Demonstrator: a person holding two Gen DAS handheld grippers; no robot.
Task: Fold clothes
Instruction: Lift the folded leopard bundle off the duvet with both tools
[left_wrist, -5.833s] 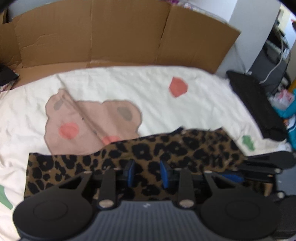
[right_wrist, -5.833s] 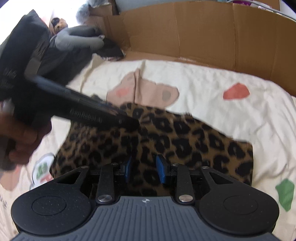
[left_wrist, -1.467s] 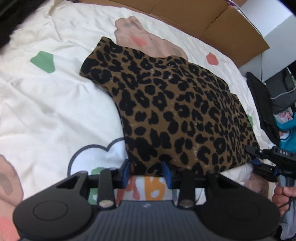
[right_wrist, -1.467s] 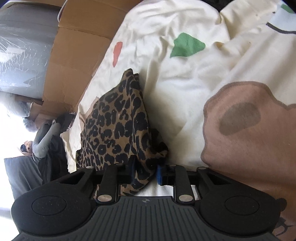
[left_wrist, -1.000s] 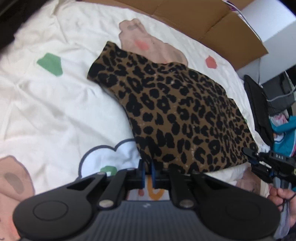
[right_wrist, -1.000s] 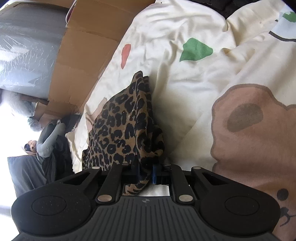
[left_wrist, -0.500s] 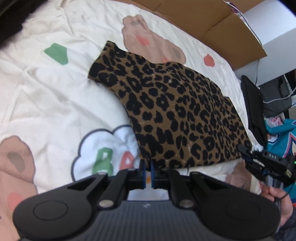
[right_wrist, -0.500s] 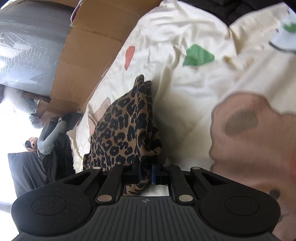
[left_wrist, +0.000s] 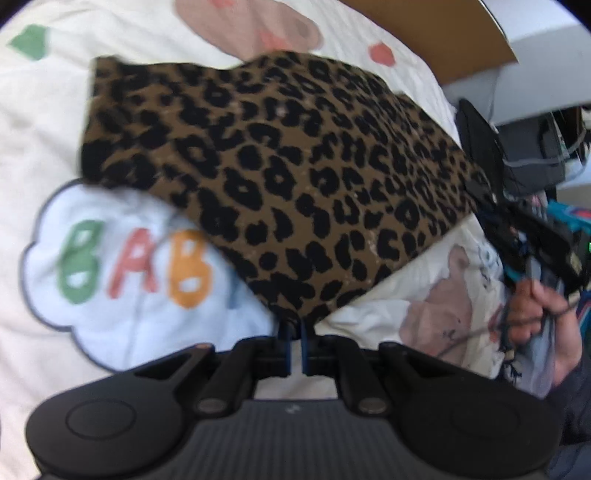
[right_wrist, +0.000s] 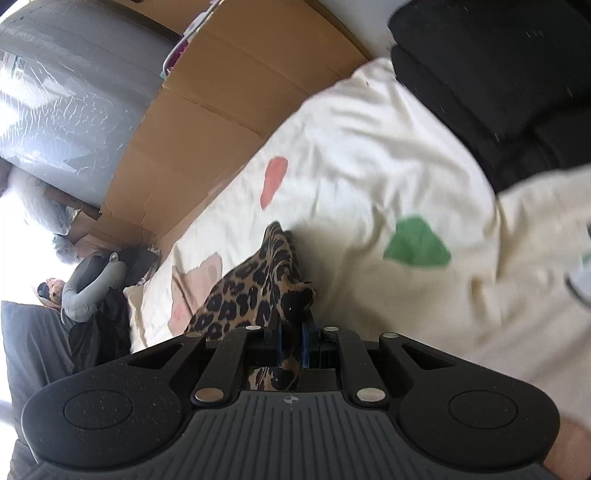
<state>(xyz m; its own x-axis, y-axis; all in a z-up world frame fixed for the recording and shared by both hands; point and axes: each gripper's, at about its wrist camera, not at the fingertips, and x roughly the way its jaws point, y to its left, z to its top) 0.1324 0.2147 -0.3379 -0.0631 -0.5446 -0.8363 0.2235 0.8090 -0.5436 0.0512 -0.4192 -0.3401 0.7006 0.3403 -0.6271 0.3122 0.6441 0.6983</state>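
A folded leopard-print garment (left_wrist: 280, 158) is lifted above a cream printed bedsheet (left_wrist: 44, 110). My left gripper (left_wrist: 293, 334) is shut on its near corner. My right gripper (right_wrist: 290, 334) is shut on the opposite corner of the garment (right_wrist: 251, 291), and cloth bunches between its fingers. In the left wrist view the right gripper (left_wrist: 532, 225) and the hand holding it show at the garment's right edge.
A cardboard wall (right_wrist: 207, 122) runs along the far side of the bed. Black folded fabric (right_wrist: 517, 81) lies at one edge of the bed. A dark pile with a grey neck pillow (right_wrist: 92, 284) sits at another. Clutter stands beyond the bed (left_wrist: 535, 147).
Both grippers have raised the garment's near edge off the sheet and carried it. The sheet's lettered cloud print now shows under it.
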